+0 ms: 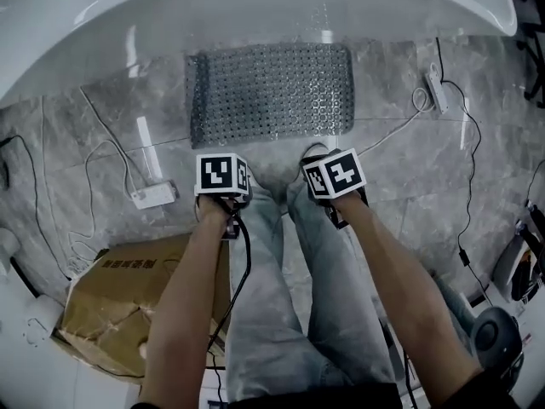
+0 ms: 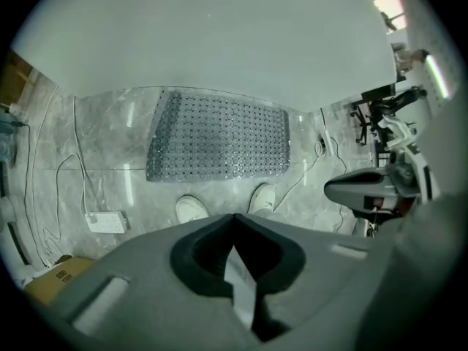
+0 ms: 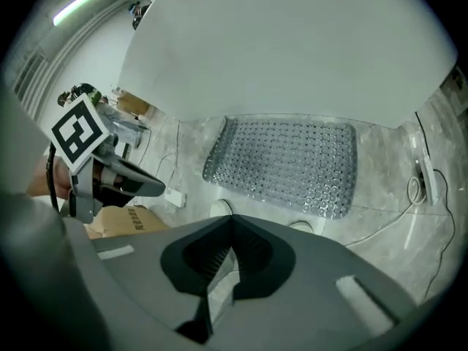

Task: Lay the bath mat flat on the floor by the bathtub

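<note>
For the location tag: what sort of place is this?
Probably a bathroom, perhaps a staged one: a bathtub, a bath mat on the stone-look floor beside it, yet loose cables and a cardboard box.

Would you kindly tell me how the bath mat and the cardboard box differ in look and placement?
The bath mat is grey and dotted; the cardboard box is brown. The bath mat lies thin and flat; the cardboard box stands bulky, its top creased. The bath mat lies beside the bathtub; the cardboard box sits farther back, at the person's left. Both rest on the marbled floor.
</note>
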The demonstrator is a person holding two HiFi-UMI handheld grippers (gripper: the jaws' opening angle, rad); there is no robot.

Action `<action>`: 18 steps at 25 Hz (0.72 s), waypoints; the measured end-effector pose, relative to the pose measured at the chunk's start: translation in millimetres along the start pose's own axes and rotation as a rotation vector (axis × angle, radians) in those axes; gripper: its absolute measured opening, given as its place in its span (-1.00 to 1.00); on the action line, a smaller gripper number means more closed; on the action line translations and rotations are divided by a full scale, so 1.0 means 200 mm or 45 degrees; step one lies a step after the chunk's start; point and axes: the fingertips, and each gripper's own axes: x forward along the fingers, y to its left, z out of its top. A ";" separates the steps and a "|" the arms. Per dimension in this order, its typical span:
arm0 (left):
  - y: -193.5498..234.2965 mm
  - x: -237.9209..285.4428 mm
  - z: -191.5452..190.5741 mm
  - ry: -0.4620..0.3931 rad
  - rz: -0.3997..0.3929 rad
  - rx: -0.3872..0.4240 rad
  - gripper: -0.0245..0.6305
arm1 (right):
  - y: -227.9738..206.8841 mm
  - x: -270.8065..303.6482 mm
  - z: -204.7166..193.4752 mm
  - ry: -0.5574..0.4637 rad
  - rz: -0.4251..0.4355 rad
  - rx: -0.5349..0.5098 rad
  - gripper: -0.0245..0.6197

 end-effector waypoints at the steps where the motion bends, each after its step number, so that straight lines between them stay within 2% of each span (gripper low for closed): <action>1: -0.02 -0.02 0.01 -0.013 -0.002 0.012 -0.91 | 0.02 -0.03 0.02 -0.034 0.013 0.011 -0.91; 5: -0.13 -0.16 0.05 -0.111 -0.035 0.039 -0.91 | 0.08 -0.16 0.10 -0.192 0.019 0.074 -0.91; 9: -0.25 -0.34 0.10 -0.223 -0.065 0.077 -0.91 | 0.12 -0.34 0.17 -0.291 0.009 0.073 -0.91; 14: -0.36 -0.57 0.12 -0.295 -0.085 0.030 -0.91 | 0.14 -0.61 0.29 -0.437 0.055 0.180 -0.91; 18: -0.42 -0.76 0.09 -0.334 -0.061 0.038 -0.91 | 0.18 -0.84 0.36 -0.549 0.050 0.226 -0.91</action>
